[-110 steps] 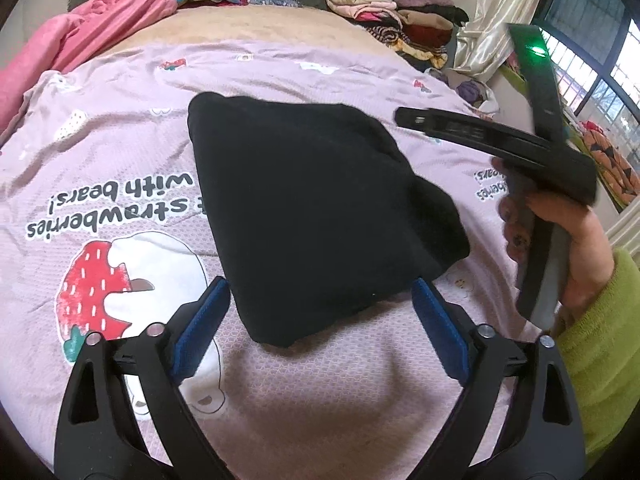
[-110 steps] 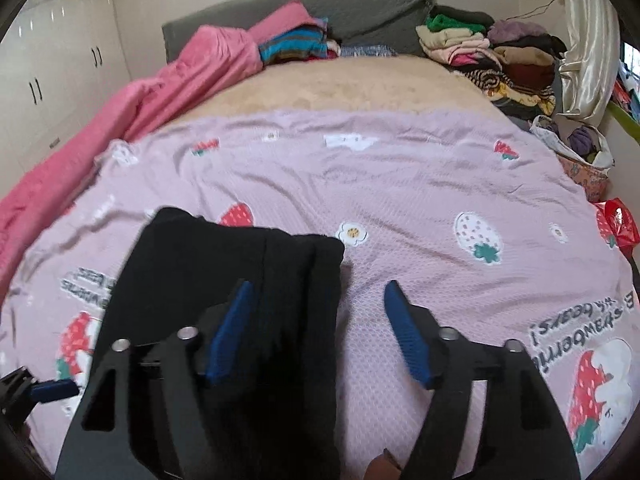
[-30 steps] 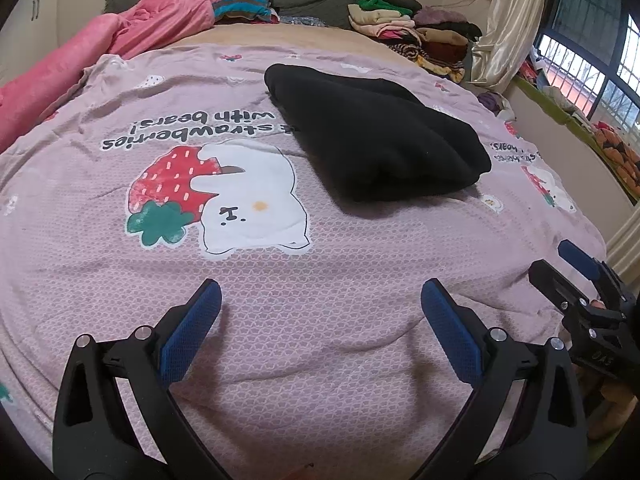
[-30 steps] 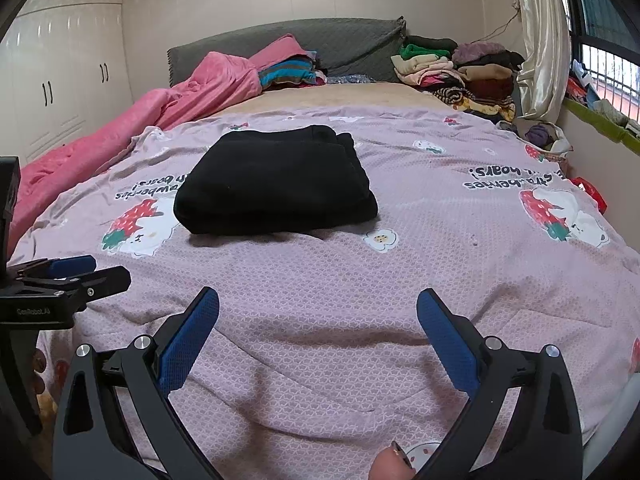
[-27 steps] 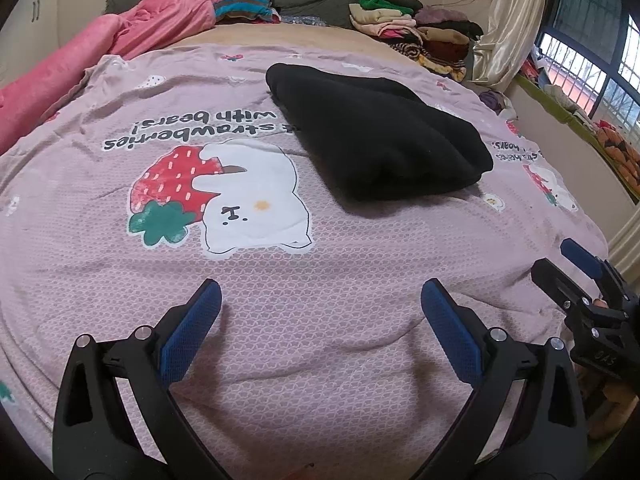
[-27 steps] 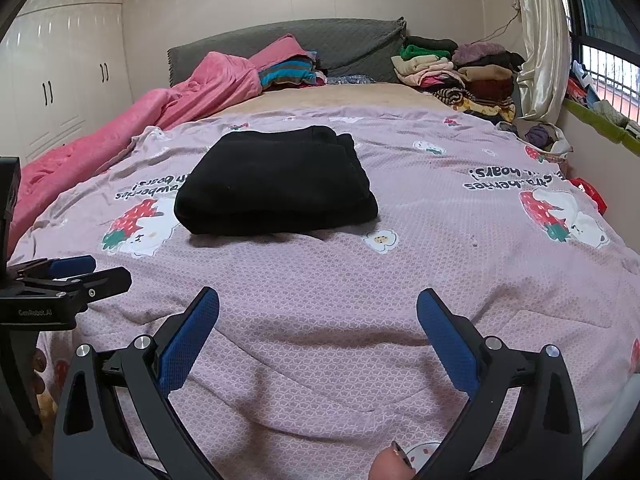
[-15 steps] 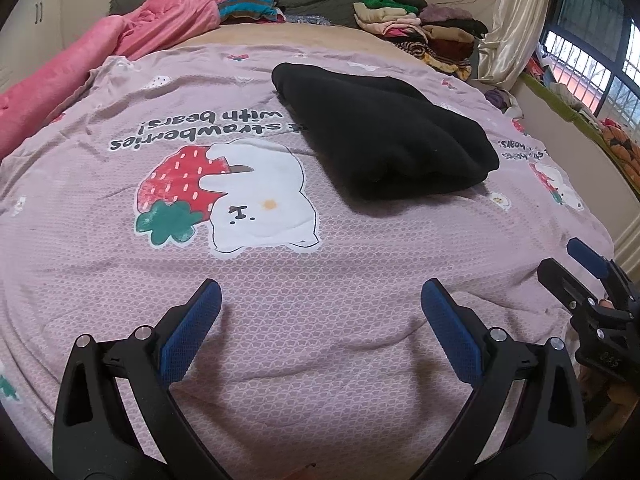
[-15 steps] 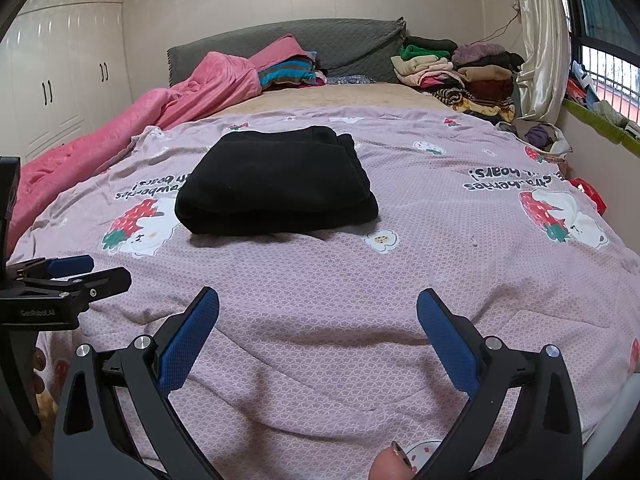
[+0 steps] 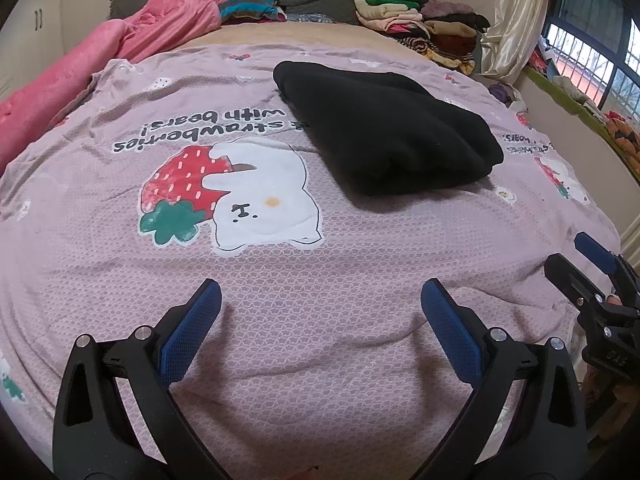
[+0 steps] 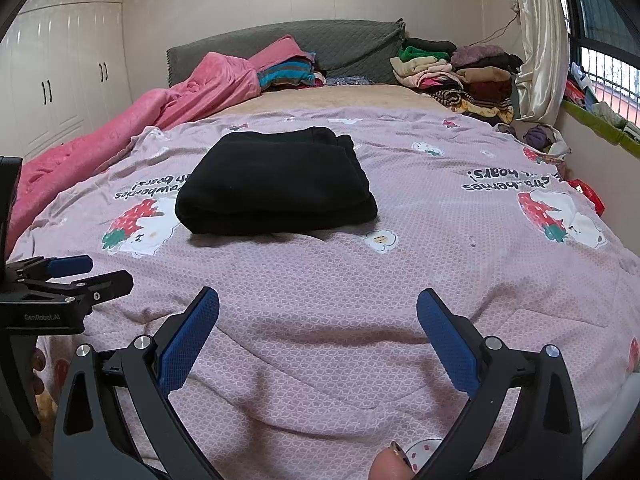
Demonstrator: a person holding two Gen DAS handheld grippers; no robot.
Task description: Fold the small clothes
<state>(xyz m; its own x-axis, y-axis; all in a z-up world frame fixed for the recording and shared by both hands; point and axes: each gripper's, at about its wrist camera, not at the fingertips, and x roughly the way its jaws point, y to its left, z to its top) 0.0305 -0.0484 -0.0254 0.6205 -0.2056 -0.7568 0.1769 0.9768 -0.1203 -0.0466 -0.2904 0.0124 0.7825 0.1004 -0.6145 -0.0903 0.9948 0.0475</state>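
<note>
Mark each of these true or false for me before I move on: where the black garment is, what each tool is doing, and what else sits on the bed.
1. The black garment lies folded on the pink strawberry sheet. True.
2. The left tool is shut on the garment. False: it is open, apart from the garment.
3. The right tool is open and holds nothing. True.
4. The garment covers the whole bear print. False: it lies beside the print, which shows in full.
5. A pile of clothes sits at the far end by the curtain. True.
</note>
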